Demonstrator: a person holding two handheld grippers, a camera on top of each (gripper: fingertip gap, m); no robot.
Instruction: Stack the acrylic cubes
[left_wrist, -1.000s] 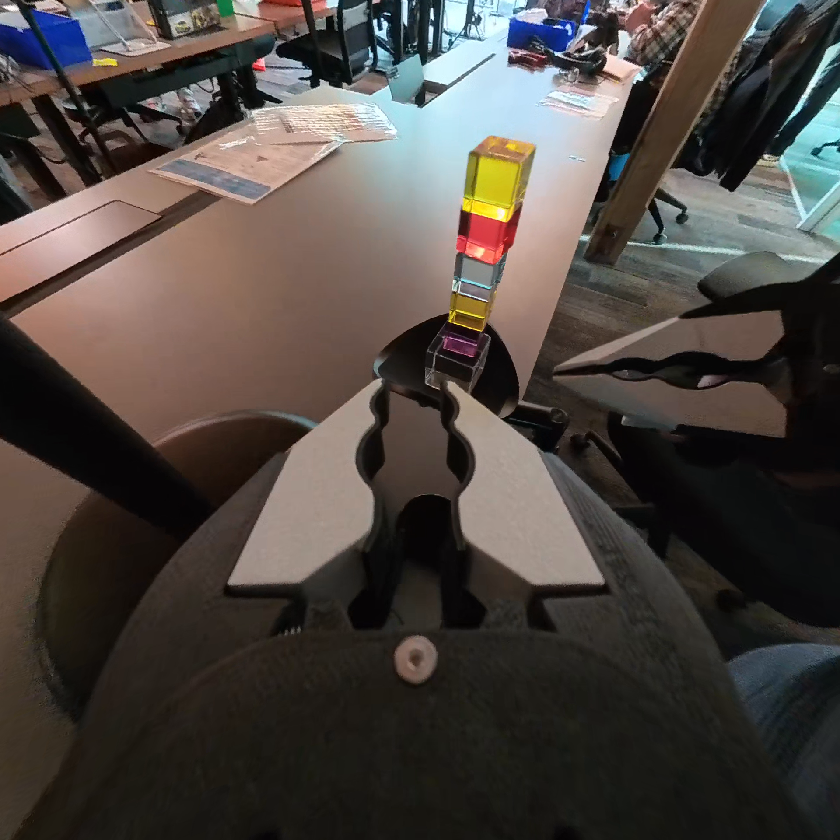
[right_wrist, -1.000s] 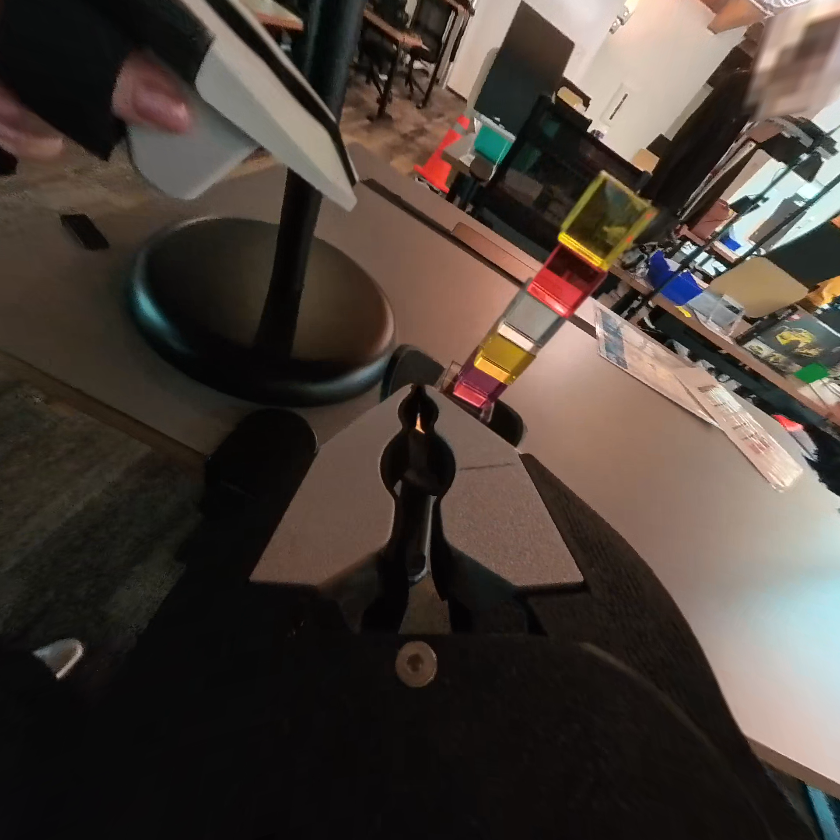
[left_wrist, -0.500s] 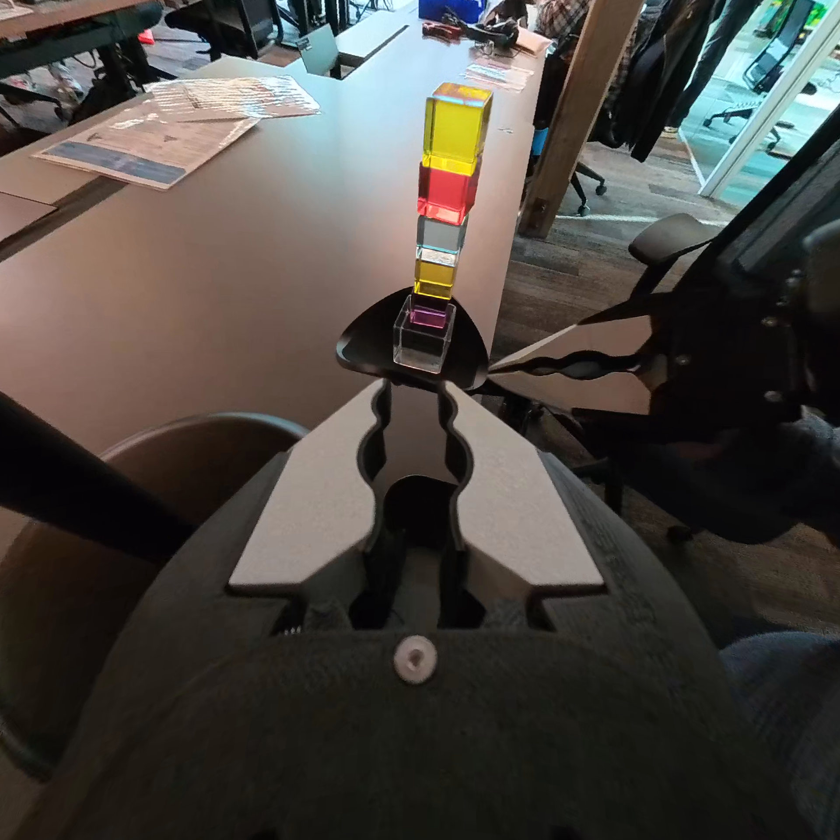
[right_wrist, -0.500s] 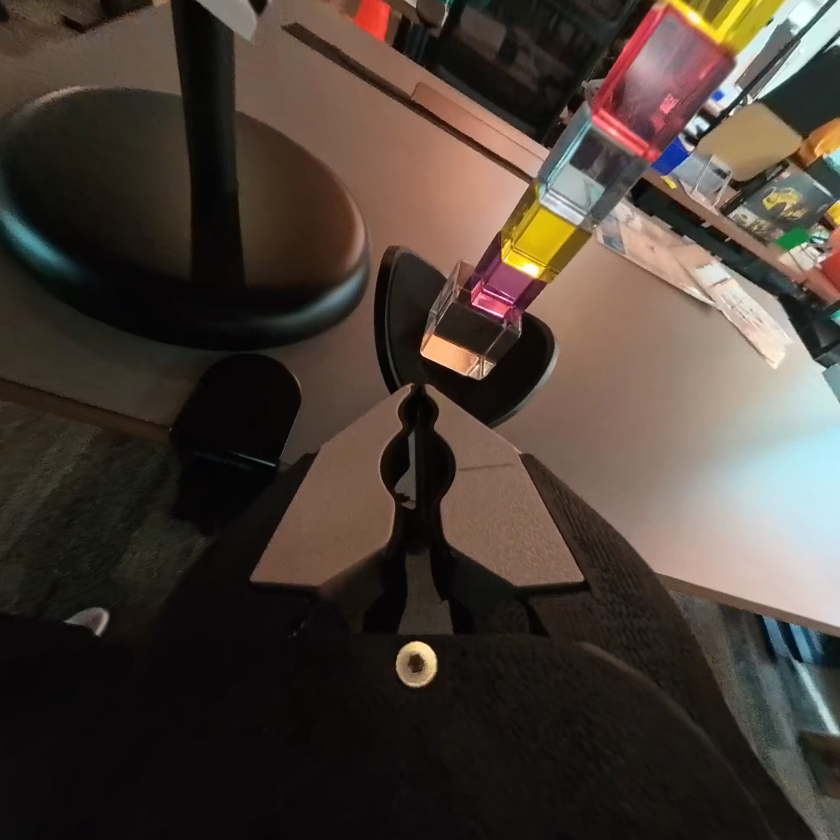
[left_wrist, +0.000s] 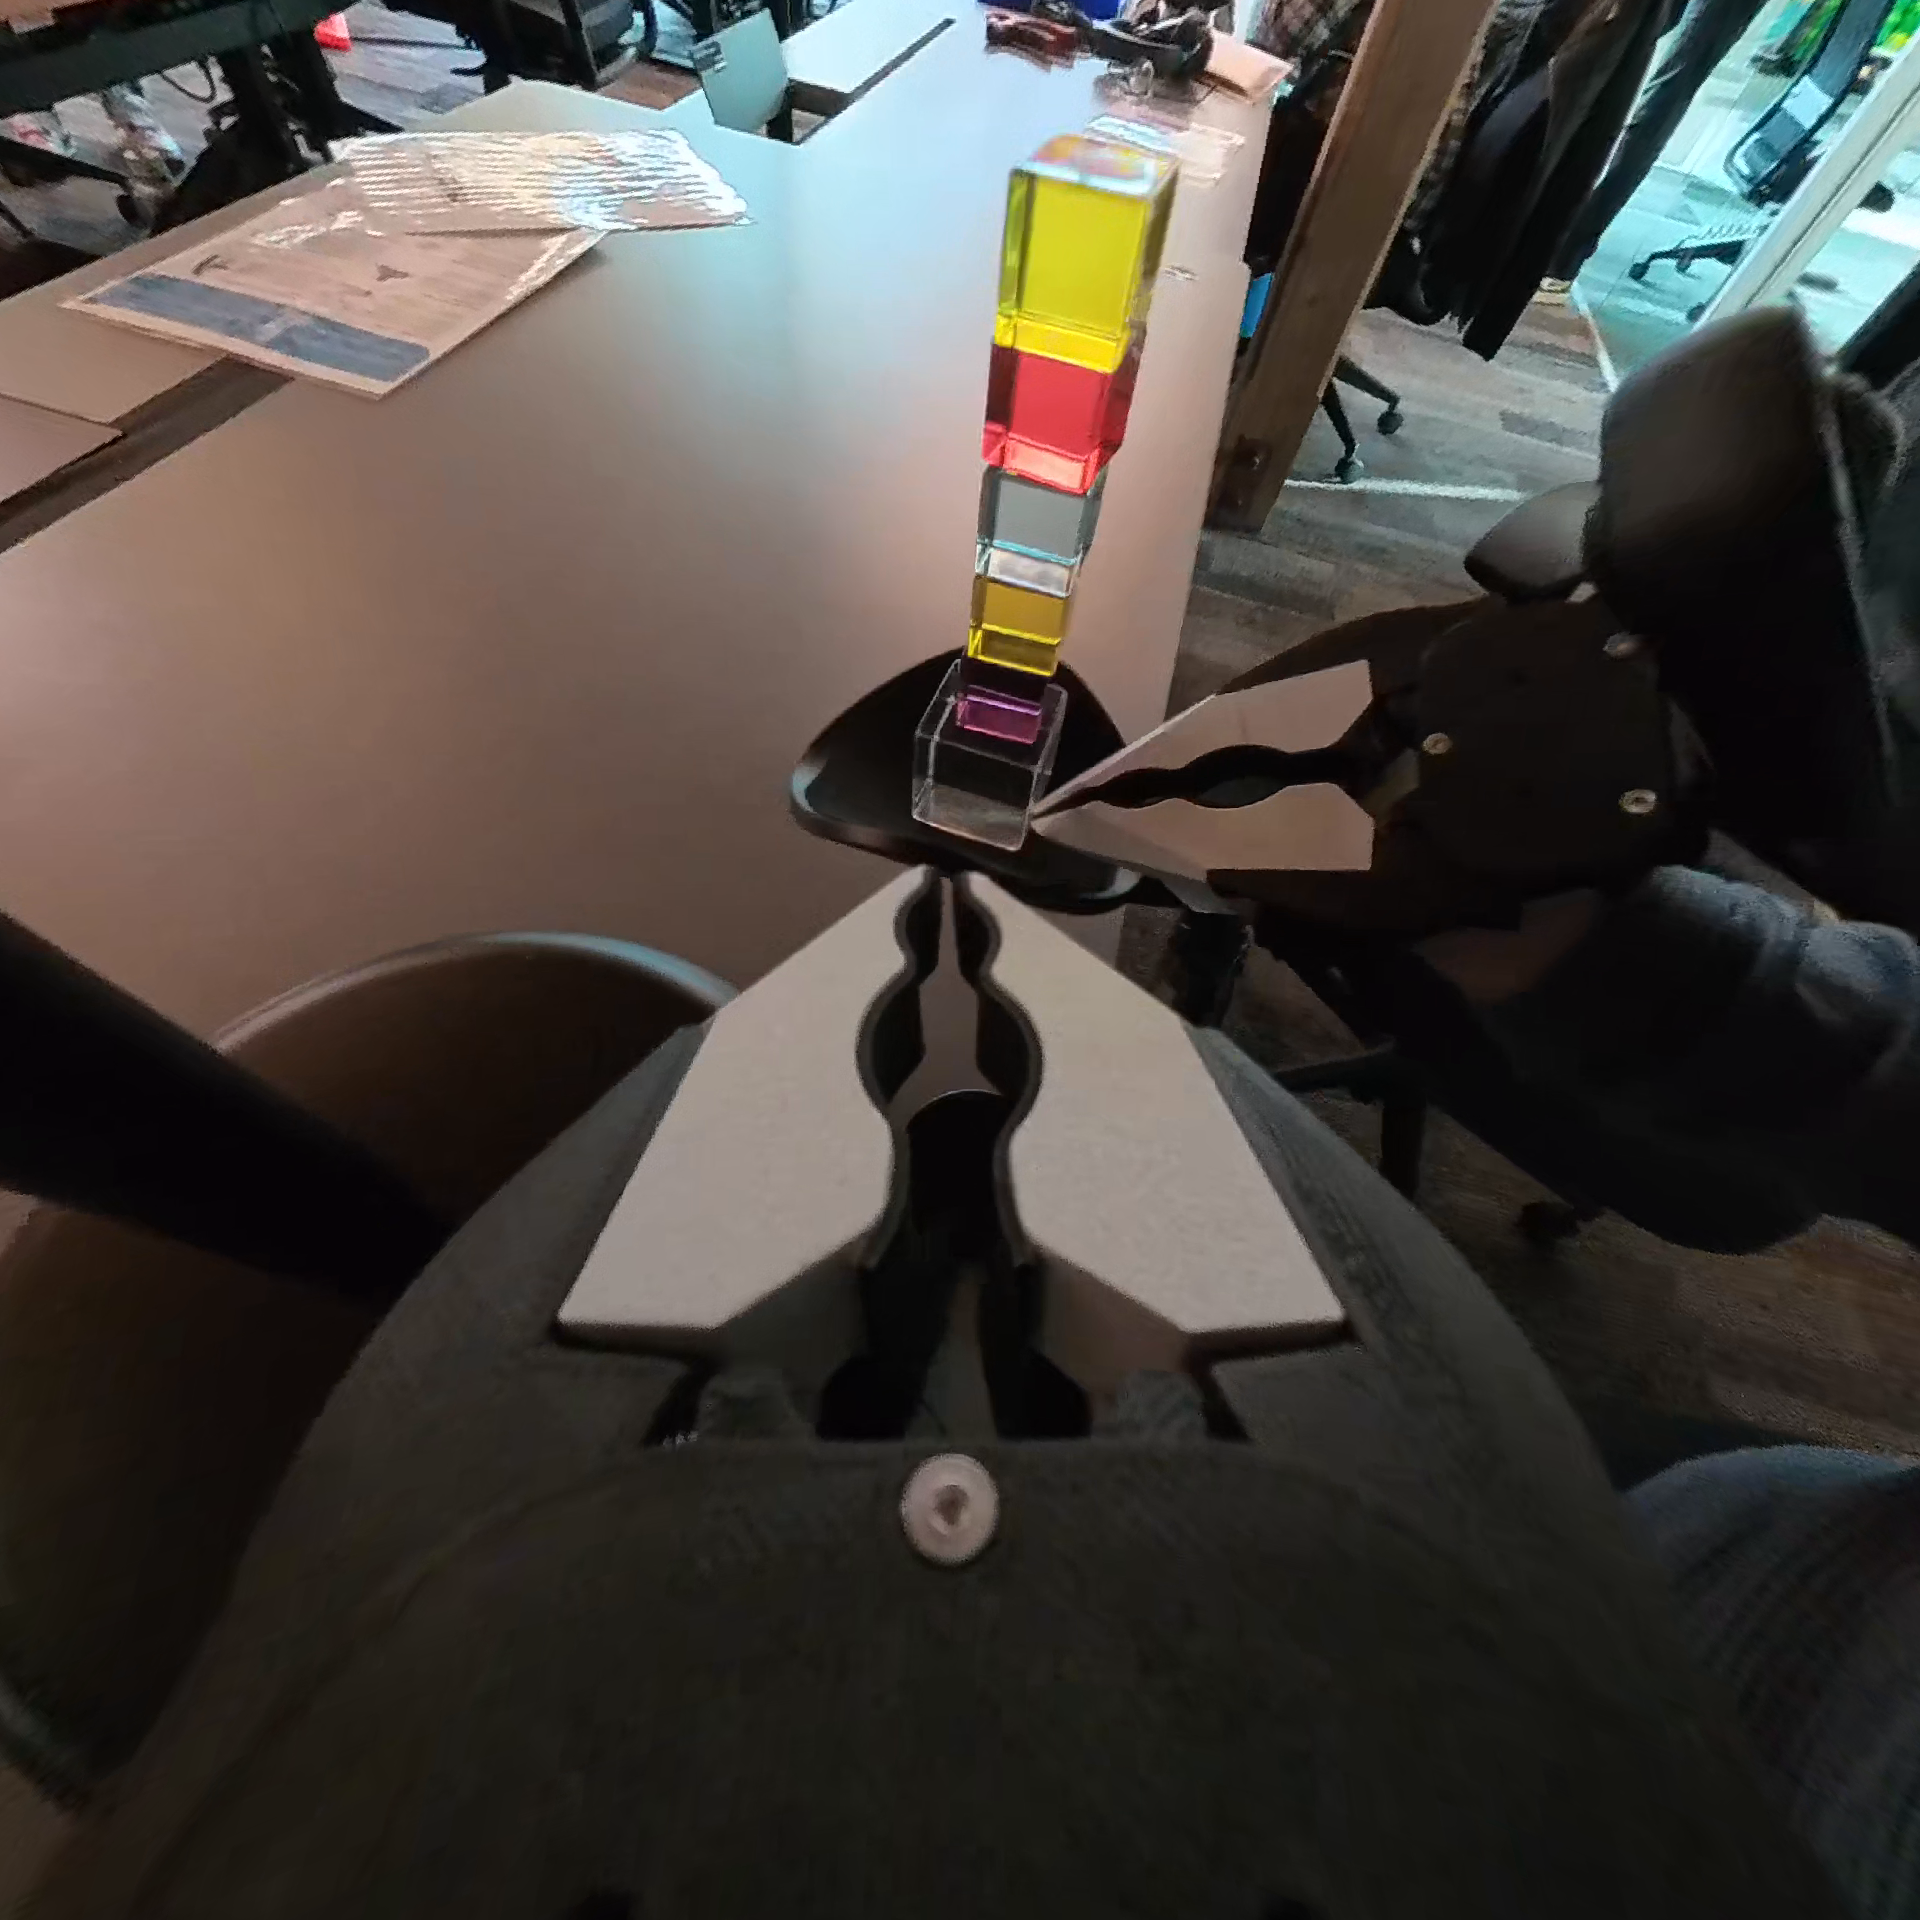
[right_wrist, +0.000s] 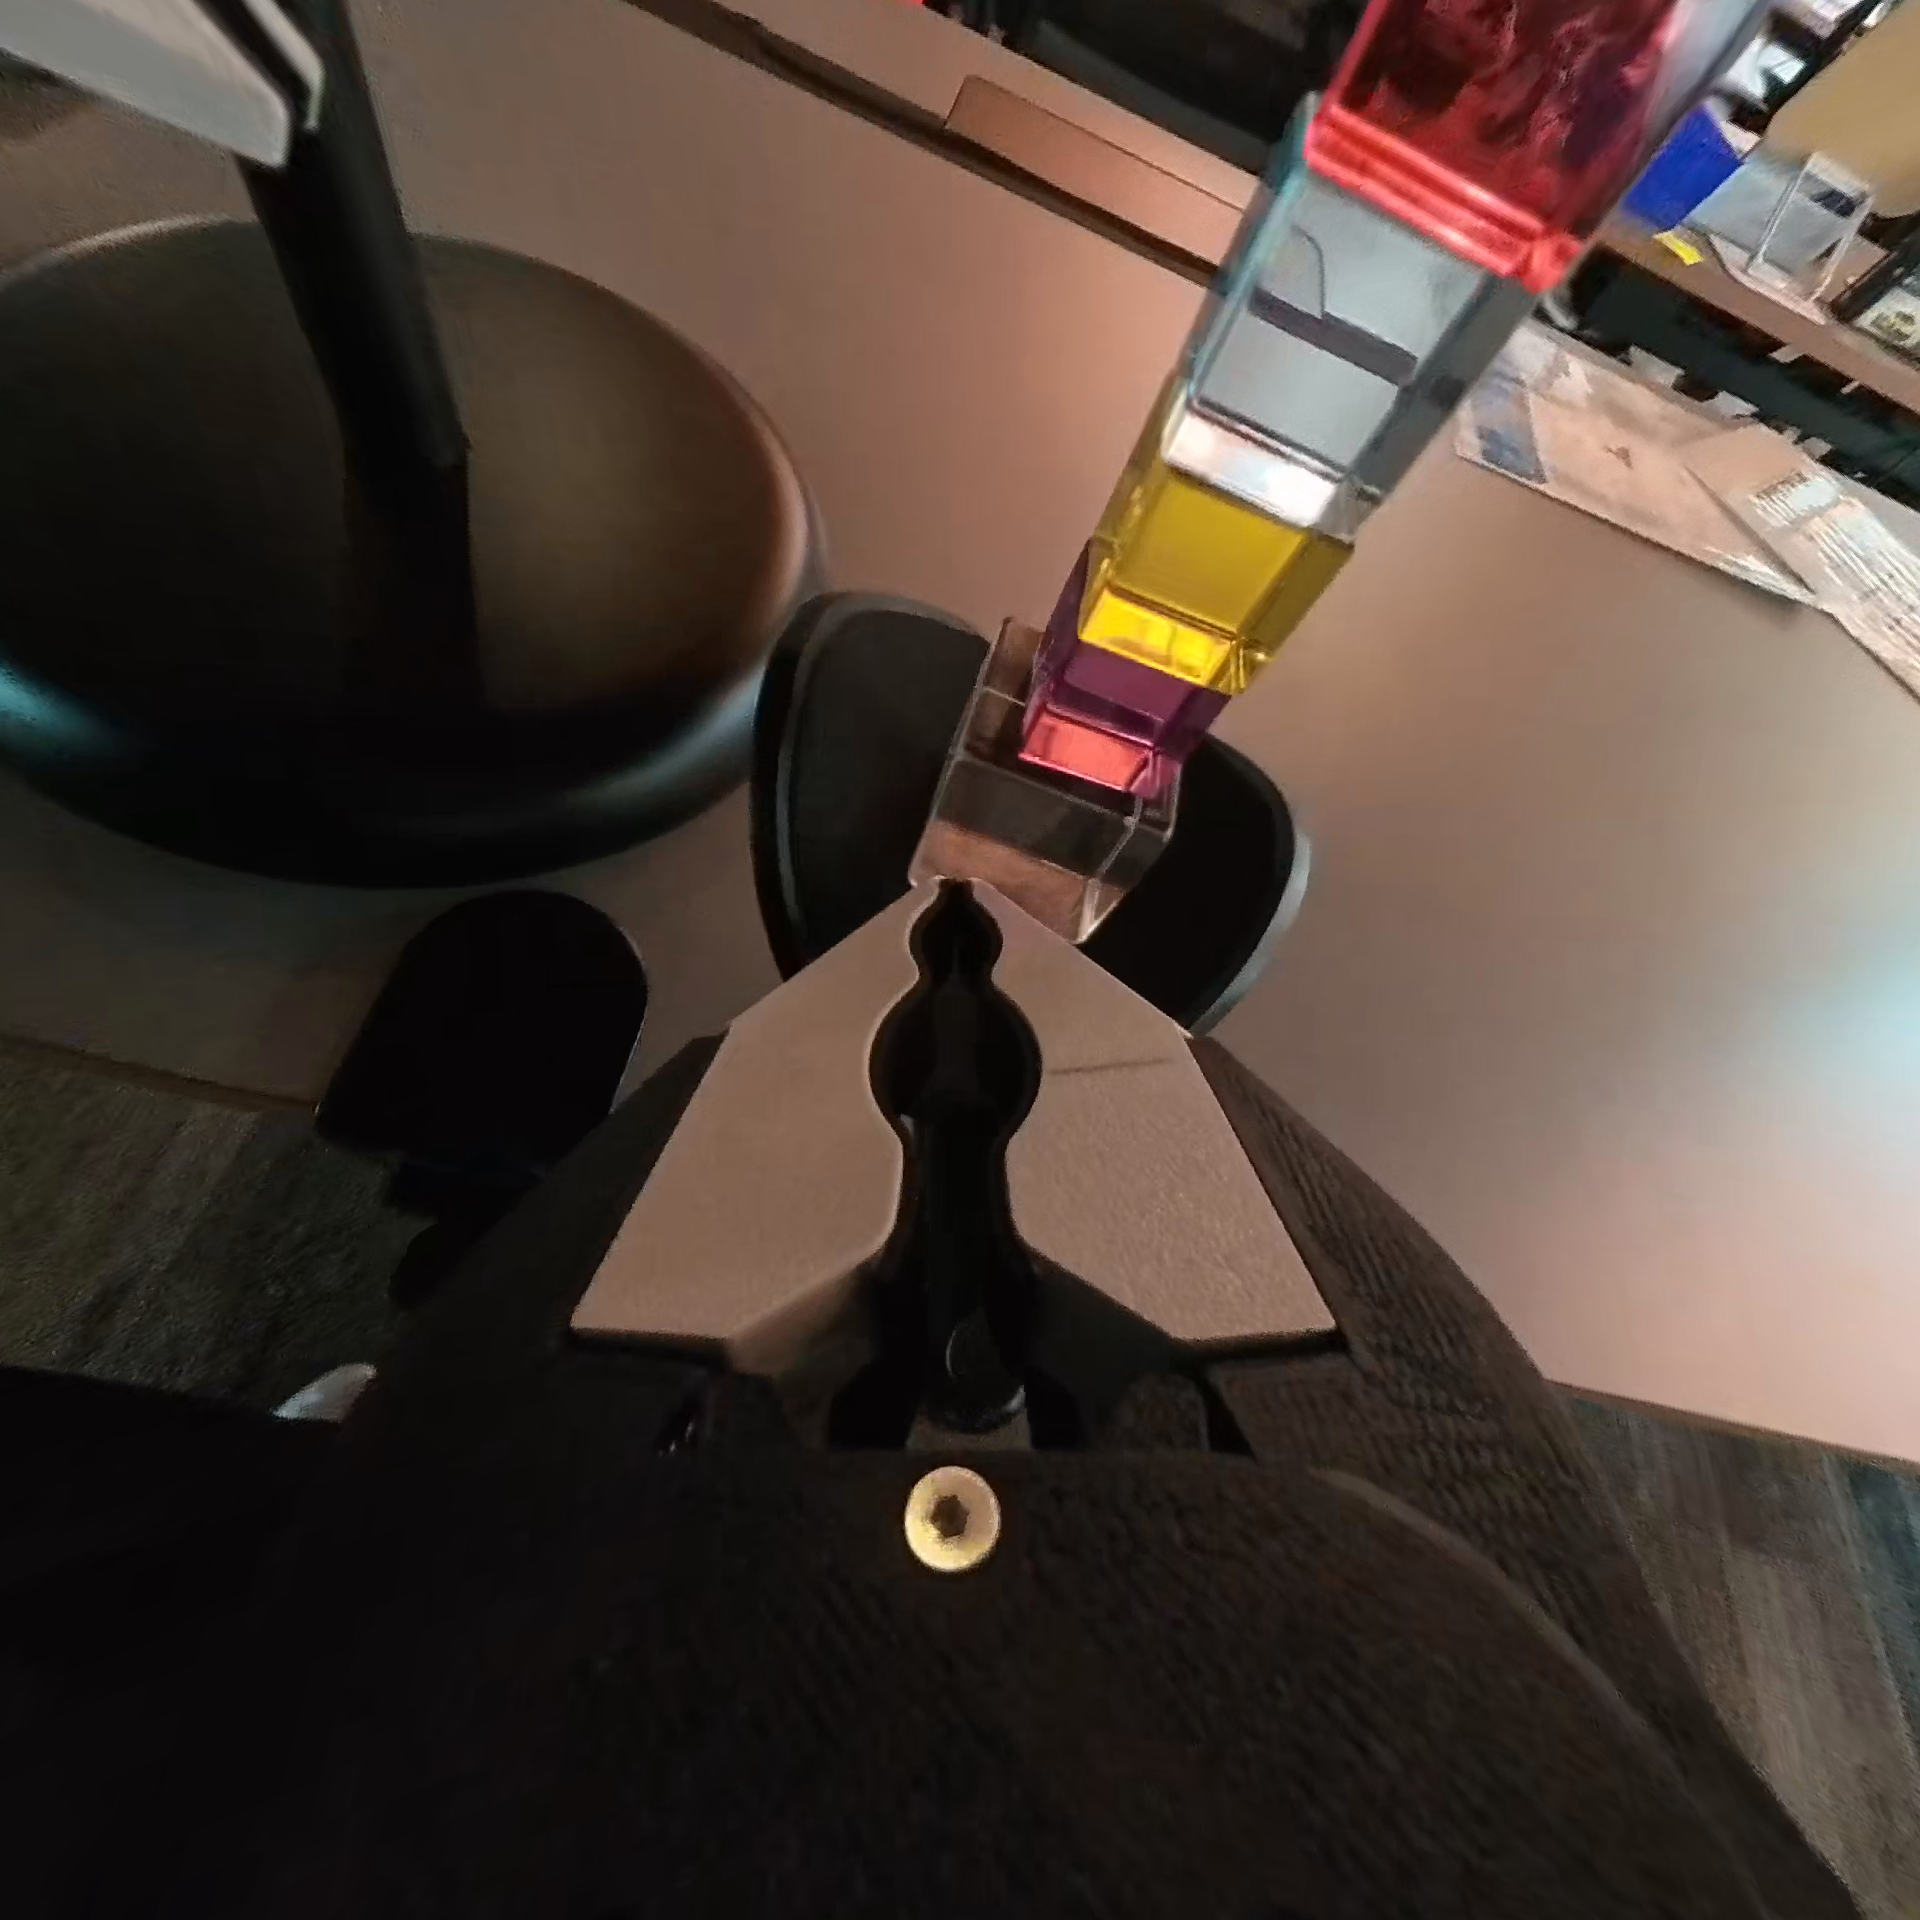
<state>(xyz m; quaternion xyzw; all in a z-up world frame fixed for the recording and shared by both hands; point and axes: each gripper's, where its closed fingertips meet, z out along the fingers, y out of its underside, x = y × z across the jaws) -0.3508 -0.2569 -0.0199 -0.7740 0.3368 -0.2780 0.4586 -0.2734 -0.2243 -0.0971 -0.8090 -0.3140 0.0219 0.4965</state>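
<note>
Closing since the earlier frame, the left gripper (left_wrist: 943, 881) now shows its tips nearly meeting on nothing, just short of the black dish (left_wrist: 862, 748) at the tabletop's (left_wrist: 468, 623) near edge. On that dish stands a tower of cubes (left_wrist: 1049, 499) — clear cube (left_wrist: 982, 774) at the bottom, then purple, yellow, clear, red and yellow on top. The right gripper (right_wrist: 951, 885), jaws pressed together and bare, has come in from the side — its tips touch the clear cube's lower corner. A round black stand base (right_wrist: 416, 582) sits near the dish; papers (left_wrist: 343, 270) lie toward the far edge.
</note>
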